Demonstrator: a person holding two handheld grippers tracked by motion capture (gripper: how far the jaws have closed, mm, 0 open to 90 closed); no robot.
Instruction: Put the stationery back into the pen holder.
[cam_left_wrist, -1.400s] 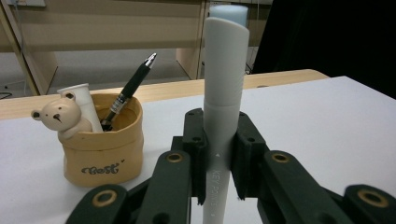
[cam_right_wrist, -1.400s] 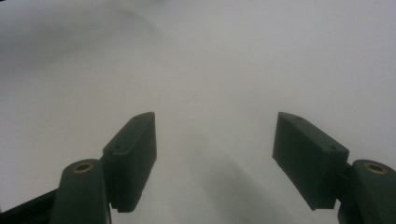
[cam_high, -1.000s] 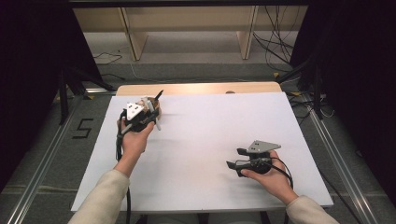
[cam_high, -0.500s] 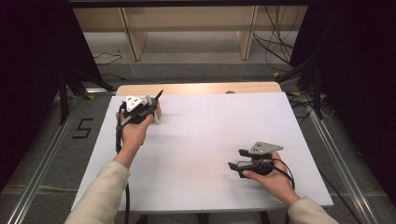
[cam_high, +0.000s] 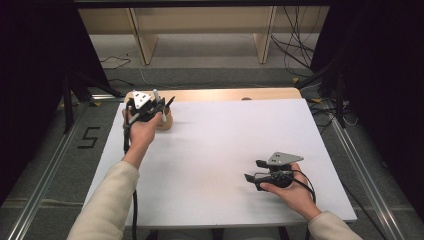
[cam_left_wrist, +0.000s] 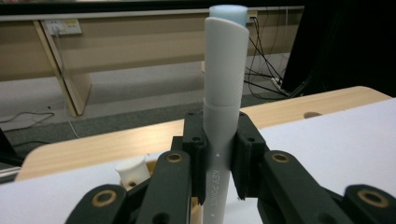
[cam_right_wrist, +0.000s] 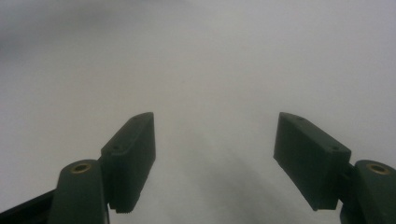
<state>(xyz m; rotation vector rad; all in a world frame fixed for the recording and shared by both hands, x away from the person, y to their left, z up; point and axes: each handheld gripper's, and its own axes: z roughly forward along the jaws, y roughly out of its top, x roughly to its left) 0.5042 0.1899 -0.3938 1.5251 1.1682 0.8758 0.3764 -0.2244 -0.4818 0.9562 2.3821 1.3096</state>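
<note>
- Where the left claw (cam_left_wrist: 219, 177) reaches the far left corner of the tabletop (cam_high: 225, 150), its jaws are clenched on a white marker (cam_left_wrist: 225, 93), which stands upright between them with a pale blue end on top.
- In the left gripper view, the words "KEY POINTS" run down the marker's barrel just below the jaws.
- The marker is held above a small wooden holder (cam_high: 165, 120) that sits on the tabletop at that corner, right under the left claw in the high view.
- A second white cap (cam_left_wrist: 131, 169) pokes up from the holder, just to the left of the marker in the left gripper view.
- The right claw (cam_high: 252, 170) lies well apart from the holder, near the tabletop's near right side, held in the person's right hand (cam_high: 292, 192).
- Its jaws are spread wide, released, with bare white tabletop between them in the right gripper view.
</note>
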